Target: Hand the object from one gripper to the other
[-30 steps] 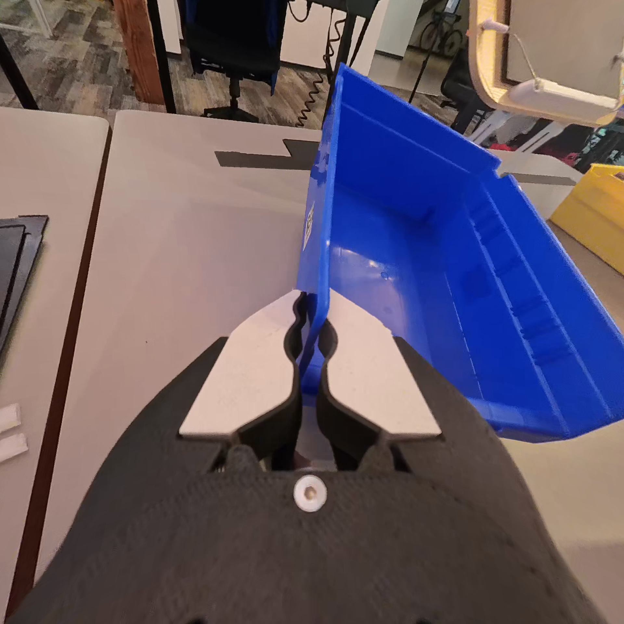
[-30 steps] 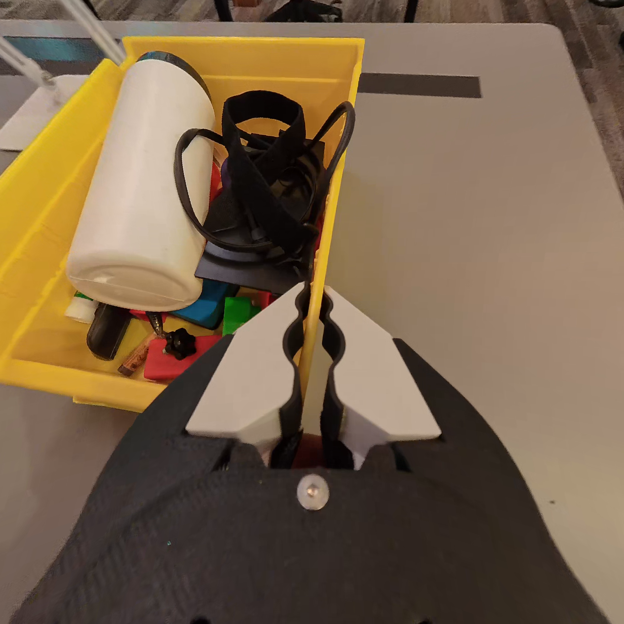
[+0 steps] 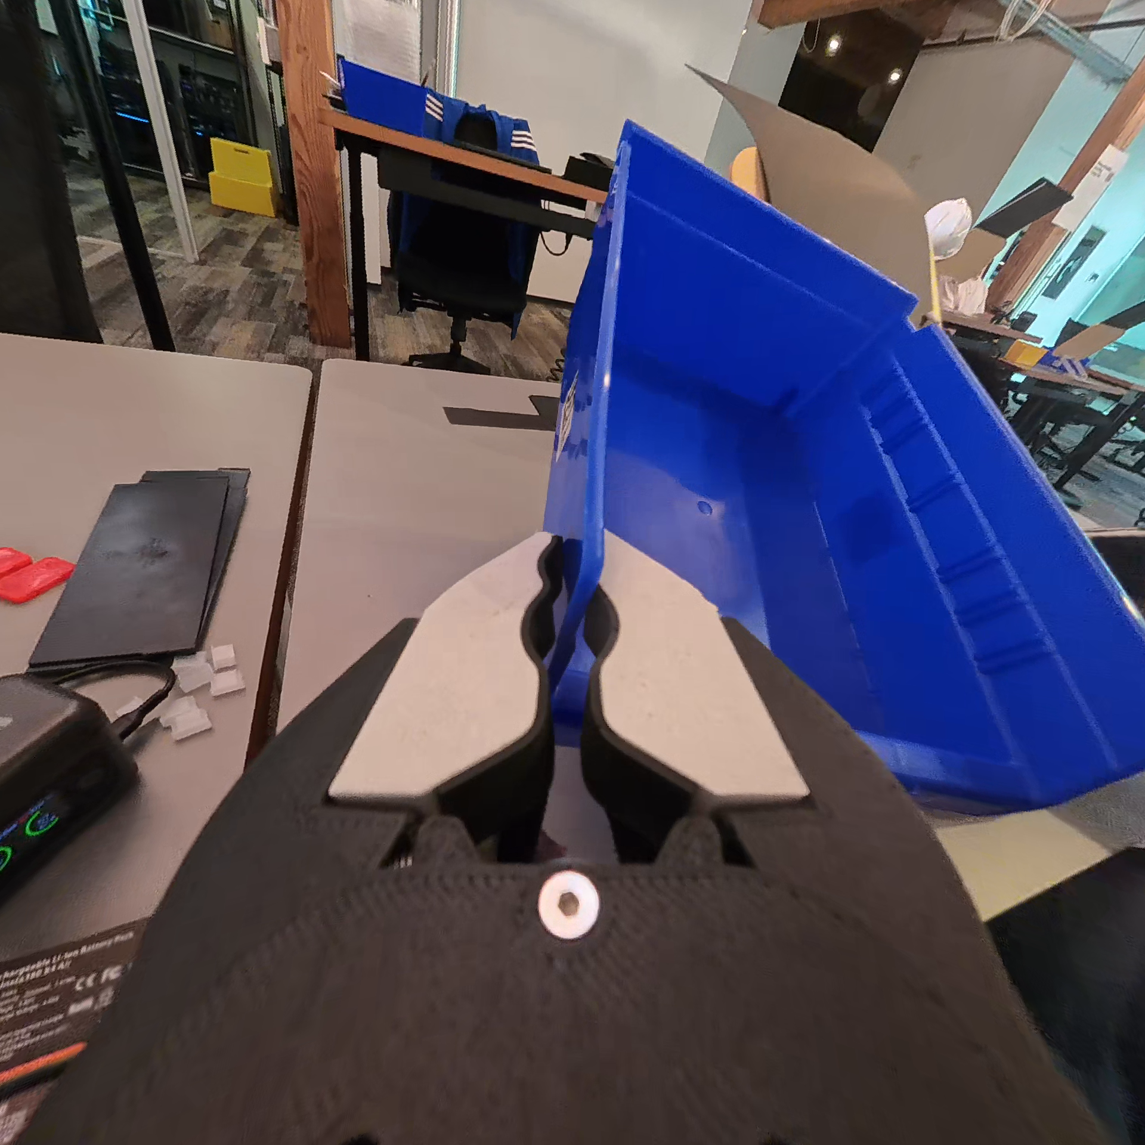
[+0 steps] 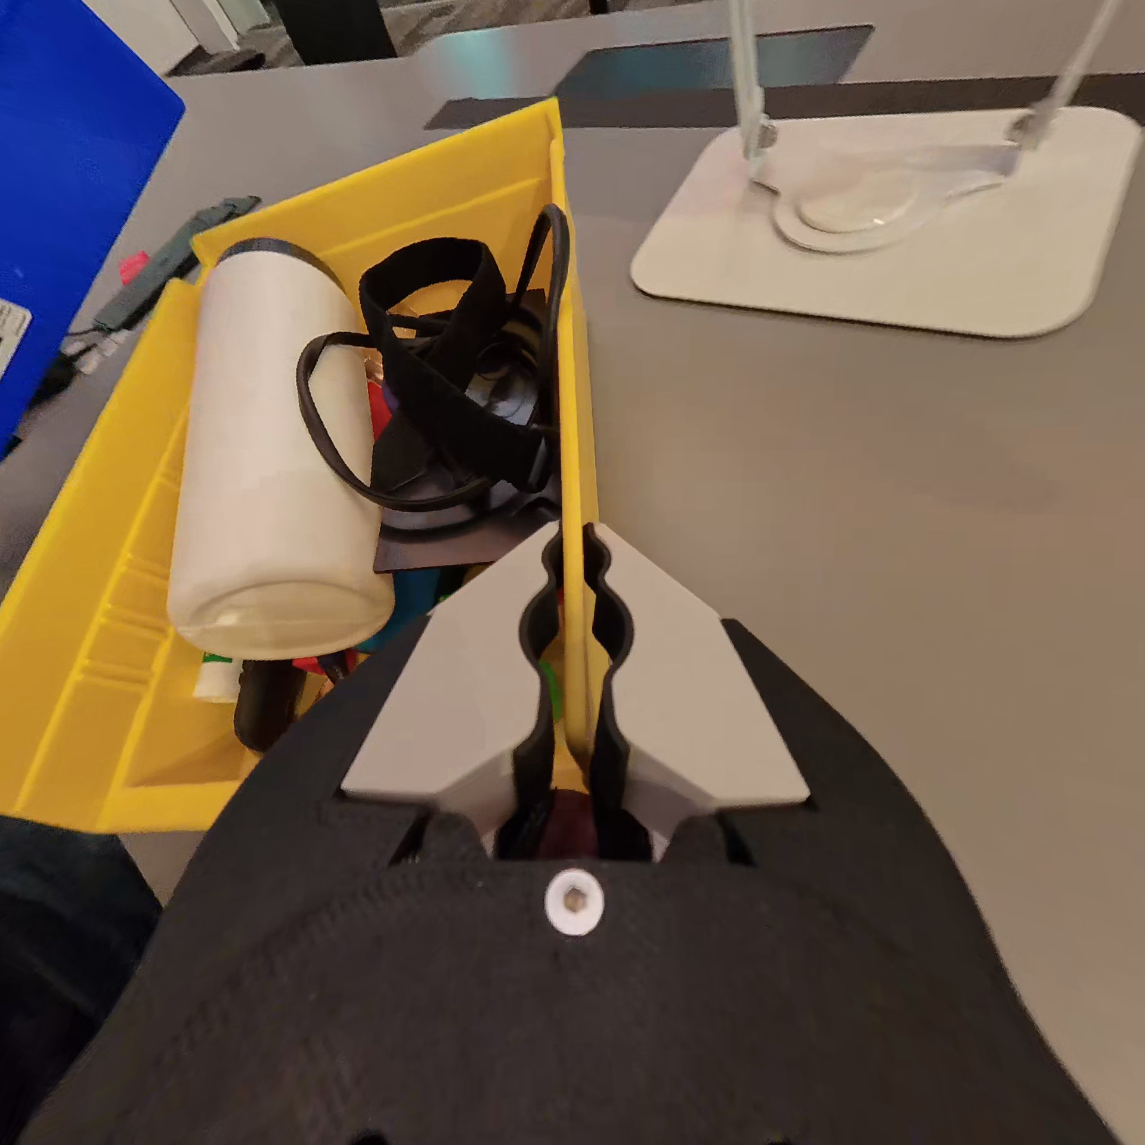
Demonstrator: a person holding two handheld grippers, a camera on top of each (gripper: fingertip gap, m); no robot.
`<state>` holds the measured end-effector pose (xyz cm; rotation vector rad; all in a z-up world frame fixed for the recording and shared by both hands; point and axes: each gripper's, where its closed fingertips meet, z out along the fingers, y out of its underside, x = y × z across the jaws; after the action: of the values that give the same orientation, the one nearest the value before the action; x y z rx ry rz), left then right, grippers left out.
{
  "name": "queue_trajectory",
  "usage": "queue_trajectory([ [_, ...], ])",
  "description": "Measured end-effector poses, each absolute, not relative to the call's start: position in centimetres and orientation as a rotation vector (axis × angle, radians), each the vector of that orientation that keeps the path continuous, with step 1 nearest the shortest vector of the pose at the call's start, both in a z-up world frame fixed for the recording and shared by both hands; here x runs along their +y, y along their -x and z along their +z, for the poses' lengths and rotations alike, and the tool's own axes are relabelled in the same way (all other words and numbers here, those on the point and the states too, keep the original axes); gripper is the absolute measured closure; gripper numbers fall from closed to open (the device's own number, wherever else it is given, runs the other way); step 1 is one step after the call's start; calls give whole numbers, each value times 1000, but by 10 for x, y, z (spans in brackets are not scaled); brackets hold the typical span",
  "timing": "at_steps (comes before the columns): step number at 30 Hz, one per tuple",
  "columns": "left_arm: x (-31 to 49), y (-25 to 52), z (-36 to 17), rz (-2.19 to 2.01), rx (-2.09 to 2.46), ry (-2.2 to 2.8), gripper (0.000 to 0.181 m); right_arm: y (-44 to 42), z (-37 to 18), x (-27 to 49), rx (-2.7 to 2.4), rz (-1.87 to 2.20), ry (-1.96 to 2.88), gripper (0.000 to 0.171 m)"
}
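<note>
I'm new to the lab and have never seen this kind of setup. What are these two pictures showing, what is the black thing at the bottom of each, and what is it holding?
Each picture comes from a camera mounted on a hand-held two-finger gripper, looking along its fingers. The left gripper is clamped on the side wall of an empty blue bin, tilted up off the grey table. The right gripper is clamped on the wall of a yellow bin holding a white bottle, black straps and small items. A white stand base sits nearby.
</note>
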<state>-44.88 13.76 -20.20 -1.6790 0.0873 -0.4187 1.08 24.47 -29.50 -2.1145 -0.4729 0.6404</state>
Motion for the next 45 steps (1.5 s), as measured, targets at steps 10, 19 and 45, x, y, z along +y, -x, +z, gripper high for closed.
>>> queue_trajectory([
  [10, 122, 437, -189, -458, 68, 1658, 178, 118, -295, 309, -473, 778, 2045, 171],
  [19, 124, 424, -182, -461, 28, 1670, 177, 205, -283, 305, -353, 1357, 2004, 140],
  [45, 186, 84, -243, -696, 503, 1785, 175, -95, -235, 159, -72, 897, 1928, 42],
])
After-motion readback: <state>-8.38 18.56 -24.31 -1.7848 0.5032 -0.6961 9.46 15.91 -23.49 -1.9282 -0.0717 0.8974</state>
